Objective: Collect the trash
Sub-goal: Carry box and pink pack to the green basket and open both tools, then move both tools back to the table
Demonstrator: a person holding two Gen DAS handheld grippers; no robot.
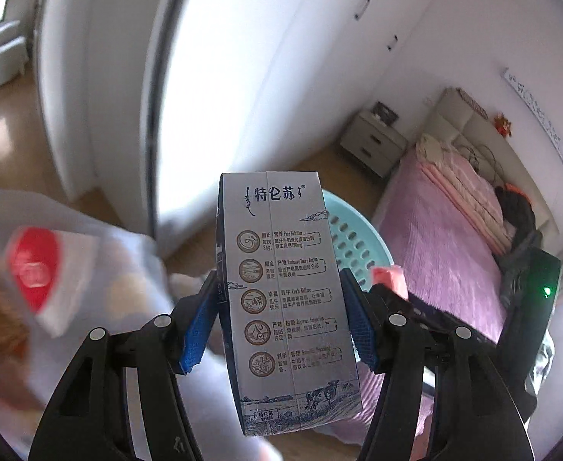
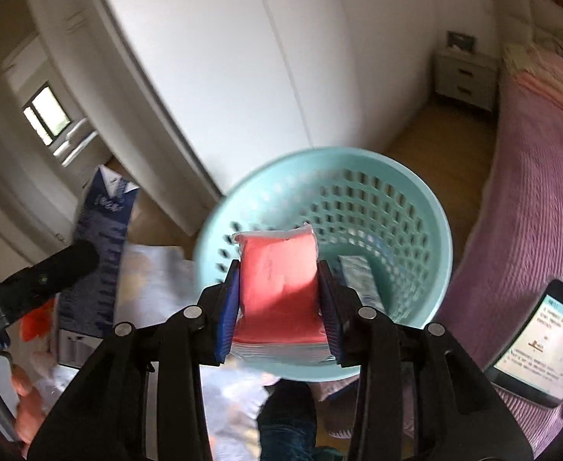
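Note:
My left gripper (image 1: 279, 315) is shut on a silver-blue milk carton (image 1: 281, 299), held upright between its blue pads; the same milk carton (image 2: 105, 242) shows at the left of the right wrist view. My right gripper (image 2: 279, 299) is shut on a pink packet in clear wrap (image 2: 277, 280), held just above the near rim of a pale turquoise perforated basket (image 2: 396, 176). A wrapper (image 2: 358, 280) lies inside the basket. From the left wrist view the basket (image 1: 354, 238) peeks out behind the carton, and the pink packet (image 1: 391, 278) shows at its right.
A bed with a purple cover (image 2: 531, 199) runs along the right, with a phone (image 2: 542, 338) lying on it. White wardrobe doors (image 1: 212, 77) stand behind the basket, and a nightstand (image 1: 373, 142) sits in the corner. A thin plastic bag holding wrappers (image 1: 51, 276) lies at the left.

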